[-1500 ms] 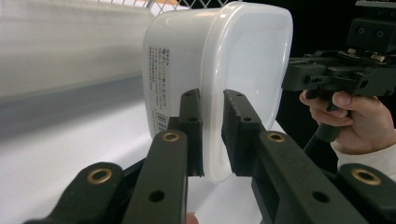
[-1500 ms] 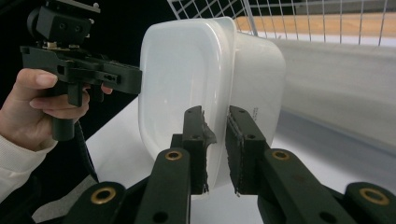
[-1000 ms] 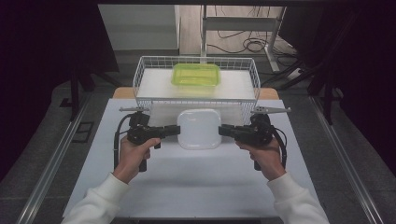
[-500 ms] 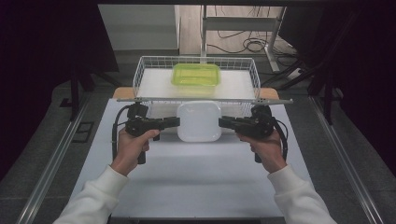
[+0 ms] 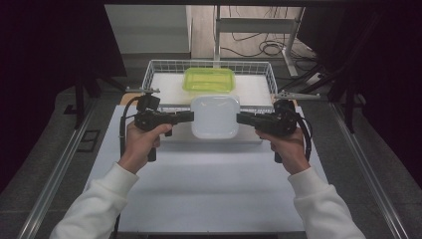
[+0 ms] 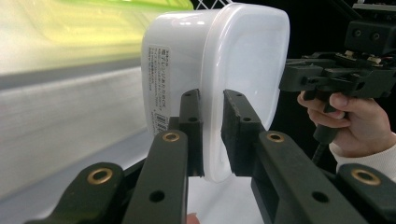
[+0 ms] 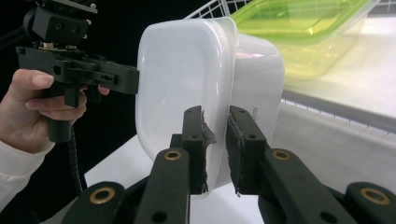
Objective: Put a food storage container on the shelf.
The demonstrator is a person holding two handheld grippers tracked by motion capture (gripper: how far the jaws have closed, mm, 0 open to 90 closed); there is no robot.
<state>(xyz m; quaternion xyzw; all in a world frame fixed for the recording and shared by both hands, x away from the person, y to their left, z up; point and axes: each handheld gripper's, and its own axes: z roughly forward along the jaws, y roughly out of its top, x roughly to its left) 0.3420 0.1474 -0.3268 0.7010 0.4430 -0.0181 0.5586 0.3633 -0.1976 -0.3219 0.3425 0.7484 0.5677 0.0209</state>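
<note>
White table [image 5: 209, 189], both grippers (left [image 5: 185, 117], right [image 5: 243, 118]) clamping white container [image 5: 215, 117], lid up.

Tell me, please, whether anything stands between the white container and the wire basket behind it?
Only the basket's near wall lies ahead; the white container, clamped by the left gripper and right gripper, is held about level with it. Inside sits a green-lidded container.

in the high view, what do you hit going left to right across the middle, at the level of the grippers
left hand → left gripper → white container → right gripper → right hand
</note>
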